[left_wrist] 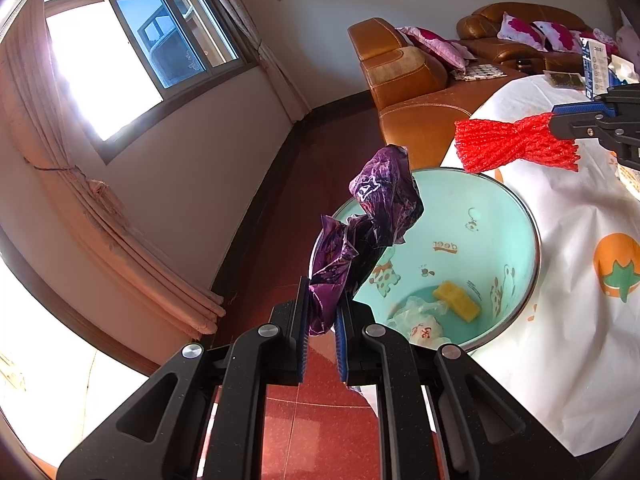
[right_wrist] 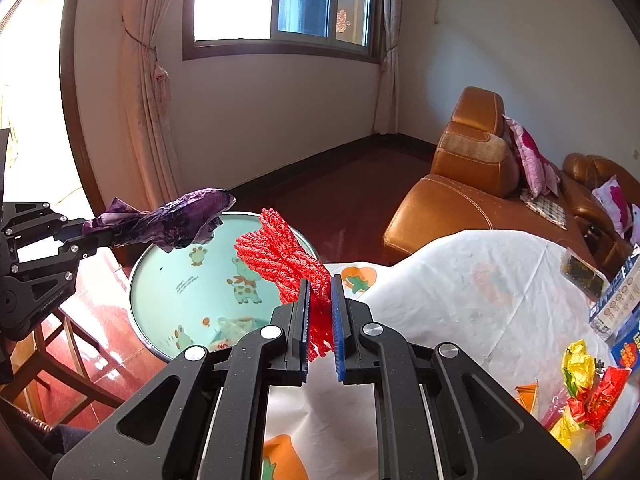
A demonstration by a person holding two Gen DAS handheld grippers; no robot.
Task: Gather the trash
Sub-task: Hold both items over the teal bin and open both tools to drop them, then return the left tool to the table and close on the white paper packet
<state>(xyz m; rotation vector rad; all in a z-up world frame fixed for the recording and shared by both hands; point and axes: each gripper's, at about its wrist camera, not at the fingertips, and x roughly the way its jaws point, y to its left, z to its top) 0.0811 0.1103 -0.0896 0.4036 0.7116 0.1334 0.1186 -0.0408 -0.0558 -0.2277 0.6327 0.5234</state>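
Presently, both tools stood near the bin, each carrying one piece of trash.
Left tool (left_wrist: 322, 320): narrow, its pads pinched on a crumpled purple wrapper (left_wrist: 372, 224); the free end of the wrapper stuck out above the near rim of the bin.
Purple wrapper: in the right wrist view it (right_wrist: 172, 220) hung over the left edge of the bin's mouth, not yet squarely over the middle.
Bin (left_wrist: 516, 216): a mint-green pail with cartoon animals on its inner wall, standing on the red floor just beside the draped counter; a yellow block (left_wrist: 456, 300) and a pale plastic bag (left_wrist: 420, 316) already lay at its bottom.
Red net (right_wrist: 280, 260): a bunched mesh sleeve, gripped at its lower end and fanning out above the pads, at the bin's right rim.
Right tool (right_wrist: 320, 320): narrow, clamped on the red net, sitting over the counter edge rather than over the bin.
Counter (right_wrist: 460, 292): covered with a white cloth printed with orange fruit; more shiny sweet wrappers (right_wrist: 588, 392) waited at its right end.
Step in hand: dropping both pieces into the bin, as I judged it.
Doing it well: bring each piece over the centre of the opening before letting go, since light film and mesh can catch on the rim or cling to the pads; opening fully and tilting downwards should help them fall clear.
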